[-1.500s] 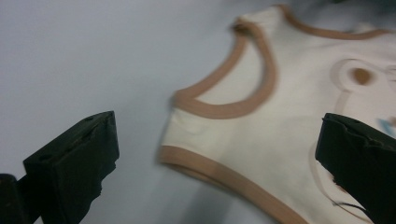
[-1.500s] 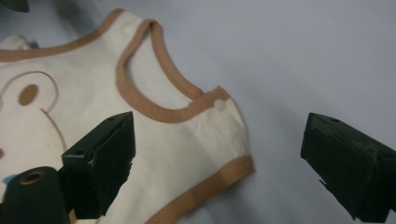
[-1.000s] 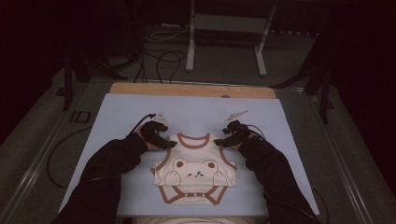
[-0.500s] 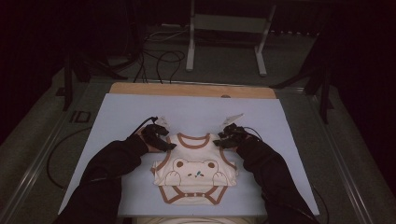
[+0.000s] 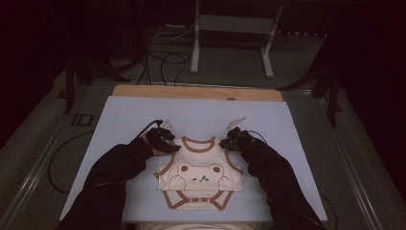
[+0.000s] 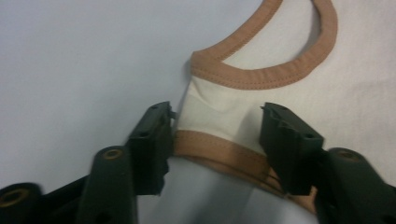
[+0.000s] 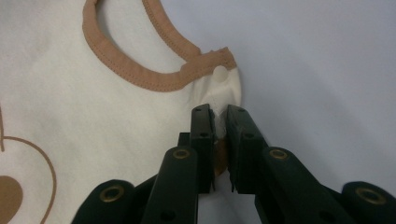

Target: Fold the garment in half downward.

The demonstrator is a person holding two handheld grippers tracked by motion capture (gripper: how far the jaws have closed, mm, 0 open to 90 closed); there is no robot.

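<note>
Table covering (image 5: 191, 108), a pale blue sheet, carries a cream baby bodysuit (image 5: 198, 179) with brown trim and a bear face, lying flat just toward six o'clock of centre, neck opening toward twelve o'clock. Compared with a second ago, the garment's place is unchanged and both forearms sit at the same shoulders; the change is in the jaws. Right gripper (image 7: 220, 122), at the two o'clock shoulder strap (image 7: 224, 86) in the high view, has just been closing and now has its jaws together on a puckered fold of cream fabric. Left gripper (image 6: 217, 135), at the ten o'clock shoulder strap (image 6: 210, 109), has also just been closing, yet its jaws stand apart with the strap between them, pads not visibly pressing. Judgement: one shoulder is secured, the other about to be; a lift or fold of the top edge probably awaits the left pinch.
</note>
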